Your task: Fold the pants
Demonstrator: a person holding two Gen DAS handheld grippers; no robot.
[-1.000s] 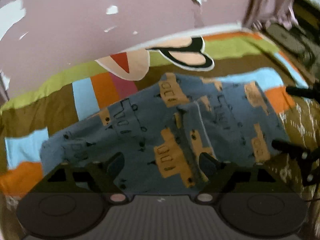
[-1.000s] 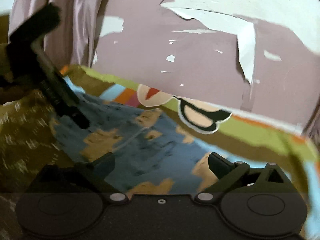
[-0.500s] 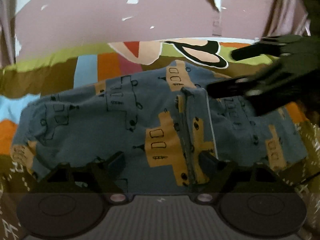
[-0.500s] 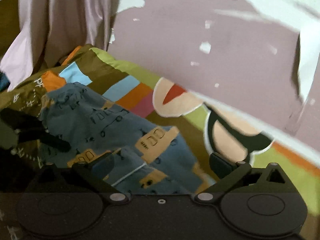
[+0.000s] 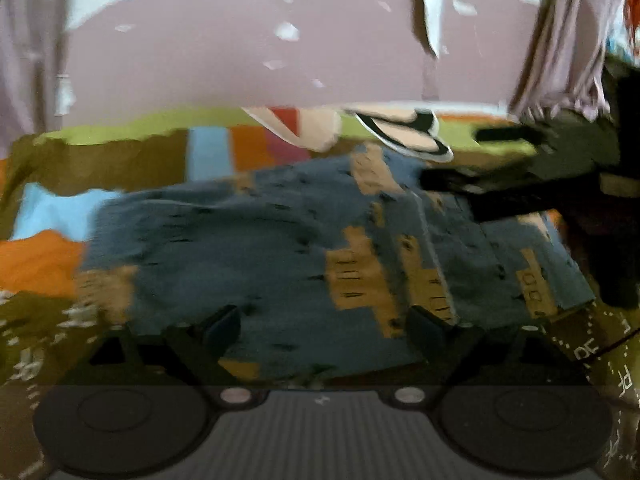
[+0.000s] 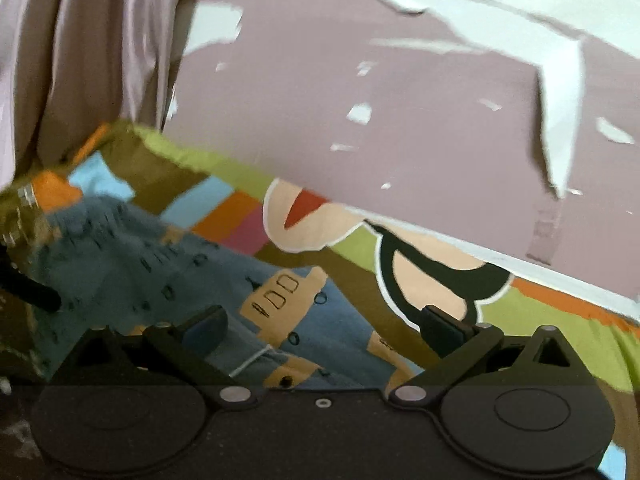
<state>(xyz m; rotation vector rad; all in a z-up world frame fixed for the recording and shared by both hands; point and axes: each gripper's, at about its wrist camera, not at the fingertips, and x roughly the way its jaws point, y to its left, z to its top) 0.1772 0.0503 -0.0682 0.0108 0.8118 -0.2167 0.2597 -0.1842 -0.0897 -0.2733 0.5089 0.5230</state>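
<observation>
Blue pants (image 5: pixel 260 240) with tan vehicle prints lie flat on a patchwork bedspread (image 5: pixel 120 160). My left gripper (image 5: pixel 322 332) hovers over their near edge. Its jaws are opening, and the cloth lies below them, not pinched. My right gripper (image 5: pixel 452 158) reaches in from the right over the far right end of the pants, fingers apart. In the right wrist view that gripper (image 6: pixel 324 332) stands open over the pants (image 6: pixel 160 272), gripping nothing. A dark finger (image 6: pixel 36 294) of the left gripper shows at the left edge.
A mauve wall (image 5: pixel 200 60) with peeling paint runs along the far side of the bed. Pale curtains (image 6: pixel 80 60) hang at one end of it. The bedspread carries a large cartoon print (image 6: pixel 432 276) beside the pants.
The right gripper has swung from the lower right of the left wrist view up over the far right end of the pants. The left gripper has come lower and nearer. The pants have not shifted.
</observation>
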